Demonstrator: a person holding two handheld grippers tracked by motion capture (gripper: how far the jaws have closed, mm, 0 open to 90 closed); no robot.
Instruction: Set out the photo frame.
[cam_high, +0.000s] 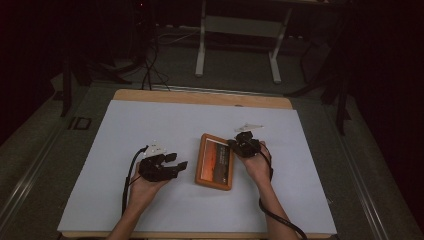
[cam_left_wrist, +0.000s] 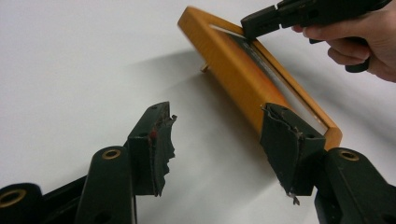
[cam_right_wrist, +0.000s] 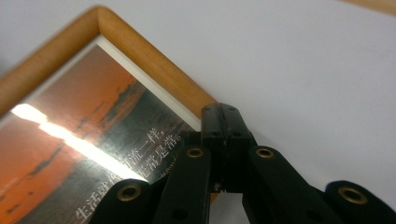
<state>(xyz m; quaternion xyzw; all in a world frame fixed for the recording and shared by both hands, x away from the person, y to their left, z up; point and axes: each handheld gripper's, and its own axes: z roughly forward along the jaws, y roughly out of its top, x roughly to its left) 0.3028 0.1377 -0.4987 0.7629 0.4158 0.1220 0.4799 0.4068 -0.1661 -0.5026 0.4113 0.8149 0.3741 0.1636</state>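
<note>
Lying between both grippers' fingers (cam_left_wrist: 154, 144): picture frame (cam_high: 216, 161).

The right gripper (cam_right_wrist: 227, 116), its black jaws pressed together, is seen at the edge of a wooden picture frame (cam_right_wrist: 140, 56) laid on a white sheet (cam_right_wrist: 303, 60), a sunset photograph with white Chinese characters being displayed.

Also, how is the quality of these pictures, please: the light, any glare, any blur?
High view: dim, the room behind nearly black, the white table cover lit evenly. Left gripper view: bright, a soft shadow beside the wooden photo frame, whose far end is slightly blurred. Right gripper view: a white streak of glare crosses the frame's photo; the closed jaws look soft up close.
</note>
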